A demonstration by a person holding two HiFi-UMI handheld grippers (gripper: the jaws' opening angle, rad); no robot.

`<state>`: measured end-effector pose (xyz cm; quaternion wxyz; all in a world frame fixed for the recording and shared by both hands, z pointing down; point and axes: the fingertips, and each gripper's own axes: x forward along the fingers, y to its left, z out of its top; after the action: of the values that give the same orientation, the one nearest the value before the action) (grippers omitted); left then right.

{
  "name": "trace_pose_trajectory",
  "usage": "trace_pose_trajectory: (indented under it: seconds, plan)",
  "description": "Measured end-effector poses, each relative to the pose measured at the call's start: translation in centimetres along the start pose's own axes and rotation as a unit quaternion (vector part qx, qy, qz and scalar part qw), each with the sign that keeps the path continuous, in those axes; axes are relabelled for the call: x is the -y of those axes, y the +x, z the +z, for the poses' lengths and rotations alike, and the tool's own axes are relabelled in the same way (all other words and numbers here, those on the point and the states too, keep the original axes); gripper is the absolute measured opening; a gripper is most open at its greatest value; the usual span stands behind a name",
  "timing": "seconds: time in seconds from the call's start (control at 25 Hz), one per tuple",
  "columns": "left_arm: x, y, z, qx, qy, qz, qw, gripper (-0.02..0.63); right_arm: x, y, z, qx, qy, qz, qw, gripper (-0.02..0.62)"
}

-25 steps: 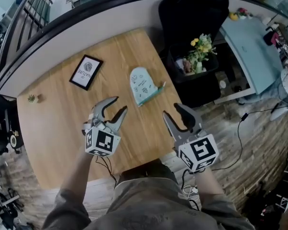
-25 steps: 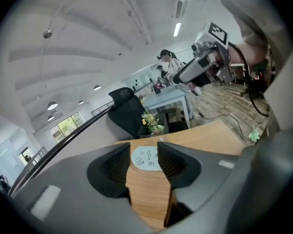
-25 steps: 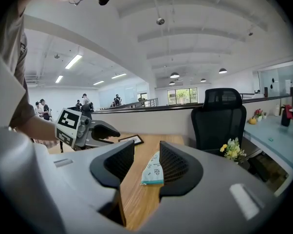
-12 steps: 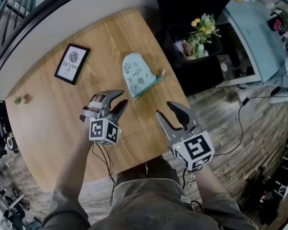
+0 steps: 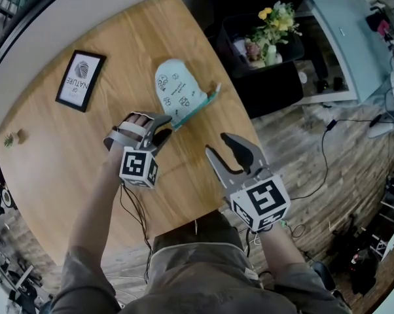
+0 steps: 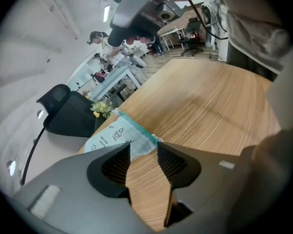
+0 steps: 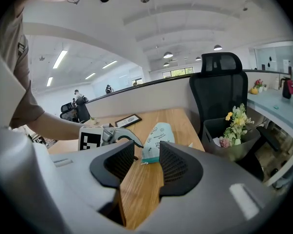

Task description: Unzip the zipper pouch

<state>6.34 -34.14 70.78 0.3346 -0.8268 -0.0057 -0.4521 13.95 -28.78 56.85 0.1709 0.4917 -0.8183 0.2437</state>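
A pale mint zipper pouch (image 5: 175,93) with small printed drawings and a teal zipper edge lies flat on the wooden table (image 5: 66,156) near its right edge. My left gripper (image 5: 163,128) is open at the pouch's near end. In the left gripper view the pouch's (image 6: 112,134) near corner lies just between the left gripper's (image 6: 142,156) jaw tips, with no grip on it. My right gripper (image 5: 220,146) is open and empty, held short of the pouch and to its right. The right gripper (image 7: 146,162) view shows the pouch (image 7: 157,138) ahead with the left gripper (image 7: 118,135) at its left.
A black-framed picture (image 5: 80,80) lies at the table's far left, and a tiny plant (image 5: 10,139) sits near the left edge. Off the table's right edge stand a dark bin with flowers (image 5: 268,36) and a black office chair (image 7: 219,89).
My left gripper has moved forward to the pouch's near end and its jaws have narrowed. The right gripper has shifted slightly toward the pouch. The head camera has tilted.
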Motion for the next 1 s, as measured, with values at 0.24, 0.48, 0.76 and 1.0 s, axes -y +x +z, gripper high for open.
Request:
trace_pose_trajectory:
  seconds: [0.24, 0.48, 0.76, 1.0]
  plan:
    - [0.7, 1.7, 0.4, -0.005, 0.079, -0.036, 0.9963, 0.146, 0.4, 0.1, -1.1, -0.005, 0.01, -0.007, 1.0, 0.146]
    - [1.7, 2.7, 0.4, -0.003, 0.065, -0.091, 0.9937, 0.108, 0.9, -0.4, -2.0, -0.006, 0.022, -0.014, 1.0, 0.146]
    - [1.8, 3.3, 0.4, -0.005, -0.002, -0.125, 0.9922, 0.059, 1.0, -0.8, -2.6, -0.007, 0.031, -0.019, 0.999, 0.146]
    - [0.4, 2.3, 1.9, 0.037, -0.181, -0.103, 0.9774, 0.028, 1.2, -1.5, -1.6, 0.01, 0.029, -0.026, 0.999, 0.146]
